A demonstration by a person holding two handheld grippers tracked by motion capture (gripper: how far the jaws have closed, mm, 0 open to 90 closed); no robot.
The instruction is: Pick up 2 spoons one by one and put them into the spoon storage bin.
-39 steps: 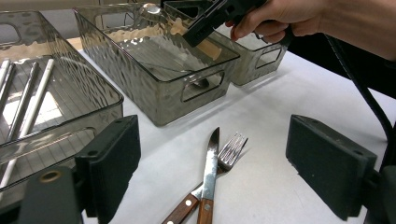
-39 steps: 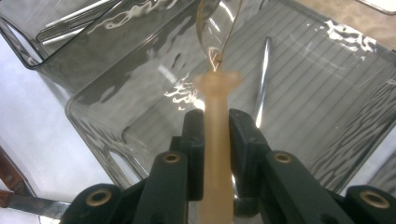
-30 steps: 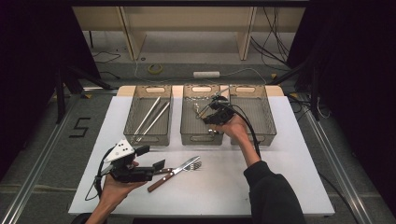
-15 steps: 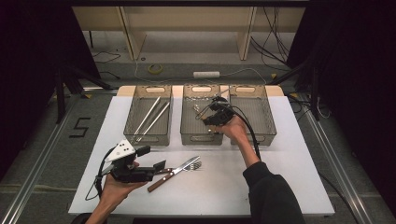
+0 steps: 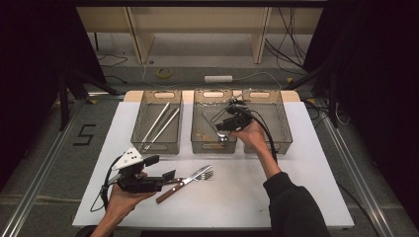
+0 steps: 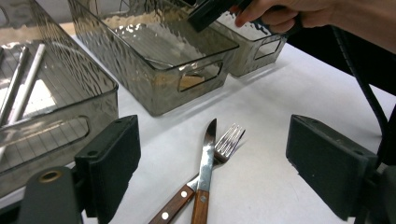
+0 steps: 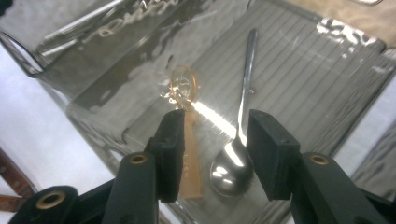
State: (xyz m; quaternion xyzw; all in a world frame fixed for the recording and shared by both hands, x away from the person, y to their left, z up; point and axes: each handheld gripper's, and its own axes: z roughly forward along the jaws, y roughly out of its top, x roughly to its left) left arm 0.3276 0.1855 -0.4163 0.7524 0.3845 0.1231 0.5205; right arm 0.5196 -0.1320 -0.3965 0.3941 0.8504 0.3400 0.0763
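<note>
A lab recording bay: white table (image 5: 306, 197) between black curtains (image 5: 29, 74), floor rails (image 5: 39, 173), loose cables (image 5: 291, 39), taped floor number (image 5: 85, 134).

Three bins are standing side by side at the worktop's (image 5: 296, 197) far edge: two rods (image 5: 159, 123) lying in the left bin (image 5: 159, 146), spoons (image 5: 216, 129) in the middle bin (image 5: 213, 146). Nearer, a knife (image 5: 190, 177) is crossing a fork (image 5: 184, 183).

White table (image 5: 306, 197) on grey floor (image 5: 44, 143); black "5" mark (image 5: 85, 134) at left. Pale wooden frame (image 5: 197, 24) behind; cables (image 5: 291, 44), dark curtains (image 5: 375, 74) at sides.
</note>
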